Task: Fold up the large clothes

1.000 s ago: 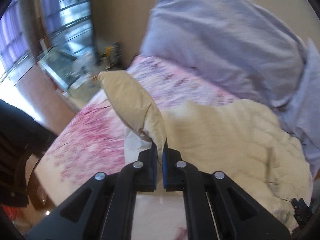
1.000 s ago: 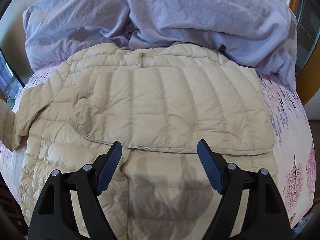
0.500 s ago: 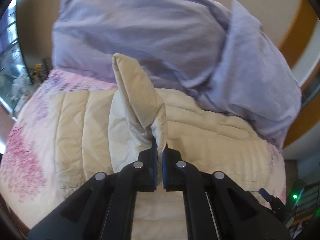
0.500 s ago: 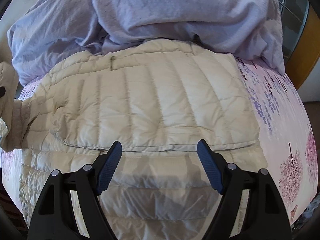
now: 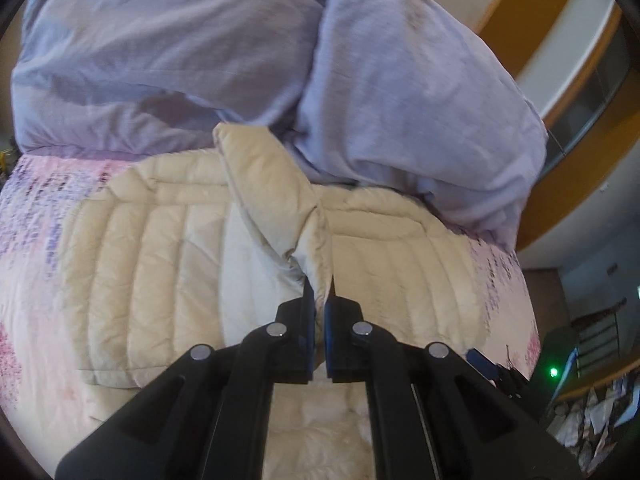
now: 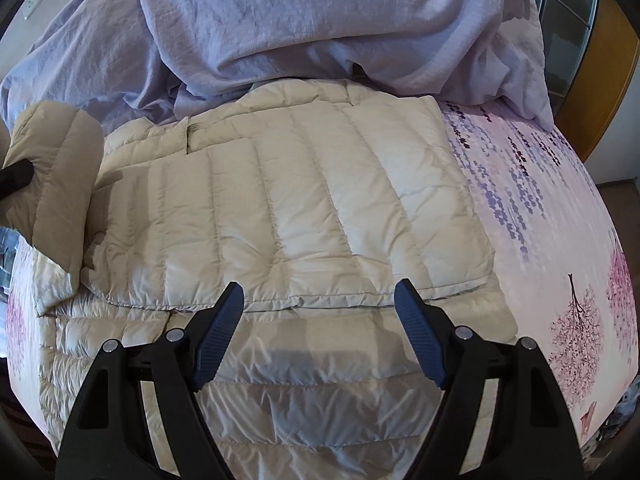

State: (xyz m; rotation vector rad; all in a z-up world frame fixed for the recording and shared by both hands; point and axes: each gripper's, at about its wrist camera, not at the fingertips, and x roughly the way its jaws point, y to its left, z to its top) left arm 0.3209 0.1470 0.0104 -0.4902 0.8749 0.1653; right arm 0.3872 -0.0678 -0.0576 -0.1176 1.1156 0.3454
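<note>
A cream quilted puffer jacket (image 6: 304, 208) lies spread on the bed, one half folded over the other. My left gripper (image 5: 319, 300) is shut on the jacket's sleeve (image 5: 272, 196) and holds it lifted above the jacket body (image 5: 132, 276). In the right wrist view that raised sleeve (image 6: 60, 172) stands at the left edge, with a dark bit of the left gripper beside it. My right gripper (image 6: 320, 304) hovers open over the folded edge near the jacket's hem, nothing between its fingers.
A crumpled lavender duvet (image 6: 320, 28) is piled along the far side of the bed, touching the jacket's collar. The floral pink bedsheet (image 6: 560, 240) shows to the right. A wooden door frame (image 5: 560, 152) and a cluttered floor corner (image 5: 592, 412) lie beyond.
My left gripper has swung the sleeve from beside the bed's left edge across over the jacket body. The right gripper shifted slightly and stayed open.
</note>
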